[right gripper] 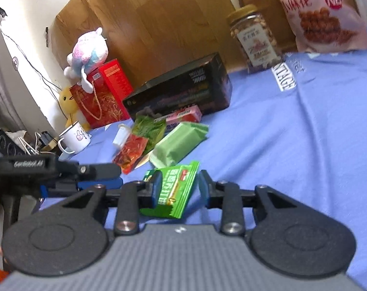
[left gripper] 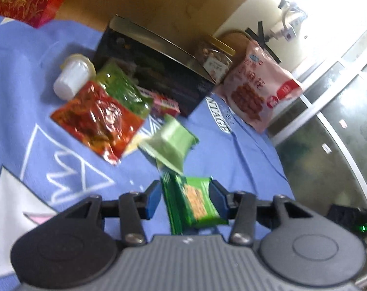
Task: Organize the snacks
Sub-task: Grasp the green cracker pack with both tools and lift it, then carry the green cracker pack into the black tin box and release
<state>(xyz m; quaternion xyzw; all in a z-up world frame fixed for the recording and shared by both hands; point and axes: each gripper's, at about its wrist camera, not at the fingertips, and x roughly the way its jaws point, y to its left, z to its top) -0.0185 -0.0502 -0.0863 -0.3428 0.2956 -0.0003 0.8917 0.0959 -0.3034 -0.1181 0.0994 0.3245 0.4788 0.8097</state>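
A green cracker packet [left gripper: 195, 203] lies on the blue cloth between the fingers of my left gripper [left gripper: 184, 198], which is open with its pads beside the packet. It also shows in the right wrist view [right gripper: 173, 189], between the fingers of my right gripper [right gripper: 181, 189], also open. Ahead lie a pale green packet [left gripper: 171, 143] [right gripper: 178, 144], a red snack bag [left gripper: 96, 118] [right gripper: 132, 150], a green snack bag [left gripper: 120, 87] [right gripper: 149, 128] and a pink box [left gripper: 164, 103] [right gripper: 183, 117].
A black box [left gripper: 156, 72] [right gripper: 183, 89], a nut jar [left gripper: 215, 58] [right gripper: 254, 36] and a pink snack bag [left gripper: 258, 84] [right gripper: 324, 12] stand at the back. A white cup [left gripper: 71, 75], a red gift bag [right gripper: 103, 94], a mug [right gripper: 74, 138] and plush toys [right gripper: 88, 51] are on the left.
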